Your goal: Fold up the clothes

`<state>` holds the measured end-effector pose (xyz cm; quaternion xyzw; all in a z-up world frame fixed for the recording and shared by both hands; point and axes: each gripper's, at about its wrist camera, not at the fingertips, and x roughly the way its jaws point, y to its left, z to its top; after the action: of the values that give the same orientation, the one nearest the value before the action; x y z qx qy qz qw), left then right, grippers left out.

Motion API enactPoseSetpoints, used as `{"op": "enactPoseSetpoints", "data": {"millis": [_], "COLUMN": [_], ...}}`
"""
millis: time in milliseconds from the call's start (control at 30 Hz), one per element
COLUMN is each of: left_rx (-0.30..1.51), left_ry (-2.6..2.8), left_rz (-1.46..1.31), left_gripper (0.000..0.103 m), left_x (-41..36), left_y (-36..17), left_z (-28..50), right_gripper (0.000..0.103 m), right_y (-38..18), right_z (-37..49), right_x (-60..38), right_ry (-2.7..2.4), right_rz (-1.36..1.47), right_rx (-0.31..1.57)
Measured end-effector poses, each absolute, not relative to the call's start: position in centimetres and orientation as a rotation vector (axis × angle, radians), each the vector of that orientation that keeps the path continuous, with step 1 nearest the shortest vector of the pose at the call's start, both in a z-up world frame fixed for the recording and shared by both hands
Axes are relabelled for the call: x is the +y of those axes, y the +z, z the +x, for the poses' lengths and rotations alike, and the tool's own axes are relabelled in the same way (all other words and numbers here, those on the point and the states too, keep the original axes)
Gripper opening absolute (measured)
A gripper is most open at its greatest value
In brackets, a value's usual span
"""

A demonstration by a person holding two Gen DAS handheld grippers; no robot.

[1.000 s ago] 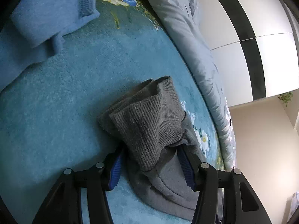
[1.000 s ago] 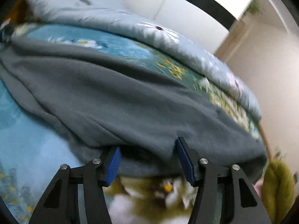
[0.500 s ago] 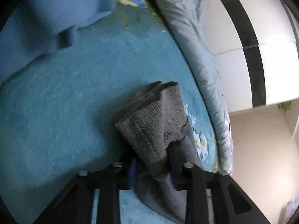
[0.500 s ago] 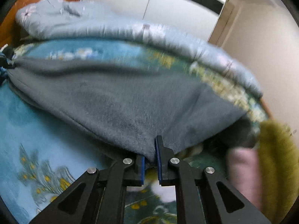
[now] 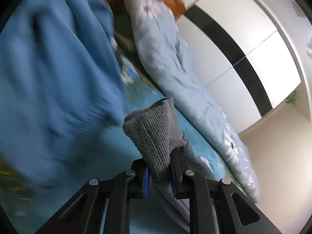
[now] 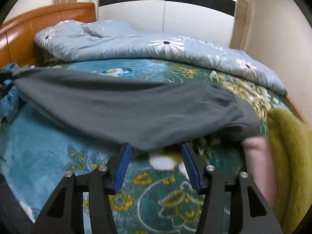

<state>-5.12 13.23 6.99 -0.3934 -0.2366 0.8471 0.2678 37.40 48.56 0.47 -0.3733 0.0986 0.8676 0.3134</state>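
Room: bedroom w/ white wardrobe (image 6: 195, 15) w/ black band, orange headboard (image 6: 29, 31) behind the bed.
Surface: teal floral blanket (image 6: 48, 146) on the bed; pale blue daisy duvet (image 6: 156, 48) bunched along far side.
Grey garment (image 6: 126, 107): spread across the blanket, near side of the duvet; ribbed cuff (image 5: 150, 134) end lifted.
Left gripper (image 5: 159, 172): narrow, clamped on the cuff; cuff sticks up past the blue pads.
Right gripper (image 6: 156, 159): jaws wide, nothing held; garment's near edge lies just beyond/between the tips.
Handling: prob. light, soft fleece, floppy, no stiffness; will sag + drag on the plush blanket. Not fragile, not slippery.
Where to grip: ribbed cuff/hem, thicker, bunches well; pinch the edge, not mid-panel.
Other clothes: blue sweater (image 5: 48, 68) beside the cuff (blurred); olive (image 6: 288, 156) + pink (image 6: 259, 161) items at the garment's right end.
Writing/brands: none readable.
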Motion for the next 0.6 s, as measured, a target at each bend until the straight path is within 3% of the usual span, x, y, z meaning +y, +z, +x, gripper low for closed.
{"op": "enactPoseSetpoints", "data": {"millis": [133,267,467,600], "left_rx": [-0.486,-0.451,-0.052,0.172], "left_ry": [2.511,2.61,2.512,2.316], "left_rz": [-0.96,-0.985,-0.793,-0.762], "left_gripper": [0.019,0.019,0.019,0.019], "left_x": [8.3,7.6,20.4,30.1], "left_y": [10.6,12.3,15.5,12.9], "left_z": [-3.1,-2.7,4.1,10.5], "right_gripper": [0.057,0.058,0.058,0.058], "right_y": [-0.5,-2.2,-2.6,-1.9], "right_z": [37.5,36.7,36.4,36.7], "right_x": [48.2,48.5,47.8,47.7], "right_ry": [2.316,2.323,2.352,2.362], "right_rz": [-1.012,-1.032,-1.038,-1.025], "right_rx": [0.317,0.397,0.446,0.424]}}
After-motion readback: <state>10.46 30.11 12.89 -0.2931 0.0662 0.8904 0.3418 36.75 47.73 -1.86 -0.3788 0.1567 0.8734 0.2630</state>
